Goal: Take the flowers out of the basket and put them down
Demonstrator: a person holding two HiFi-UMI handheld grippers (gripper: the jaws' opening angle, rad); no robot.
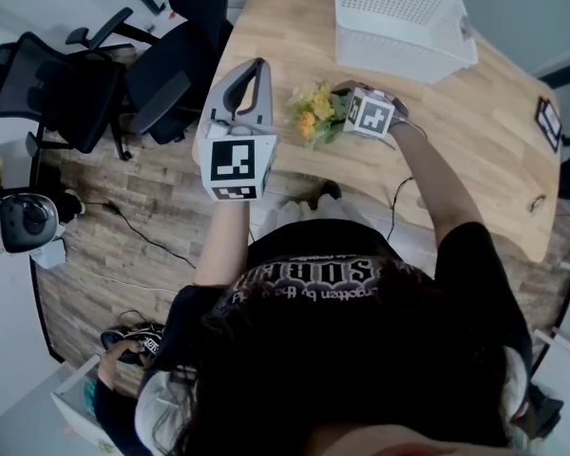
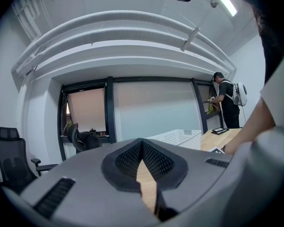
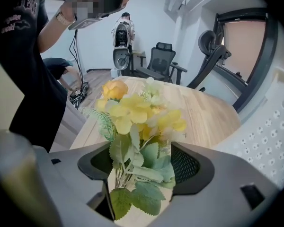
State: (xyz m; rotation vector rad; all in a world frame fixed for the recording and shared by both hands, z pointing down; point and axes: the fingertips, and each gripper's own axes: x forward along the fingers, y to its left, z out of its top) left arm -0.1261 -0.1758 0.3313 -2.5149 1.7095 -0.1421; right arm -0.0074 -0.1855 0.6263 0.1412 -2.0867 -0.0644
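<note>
We logged the right gripper point(image 3: 139, 148) with its jaws clamped on the leafy stems of the flowers point(image 3: 132, 110), the yellow blooms standing out past the tips. We logged the left gripper point(image 2: 142, 142) with its jaws together and nothing between them. In the head view the flowers showed at upper middle of frame, over the wooden table point(image 1: 437, 150). The white basket point(image 1: 399, 27) stood apart at upper right.

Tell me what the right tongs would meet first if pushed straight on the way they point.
Probably the wooden tabletop: the right tongs angle down at it, and the yellow flower bunch they grip would touch before the tips. Depth is unclear.
</note>
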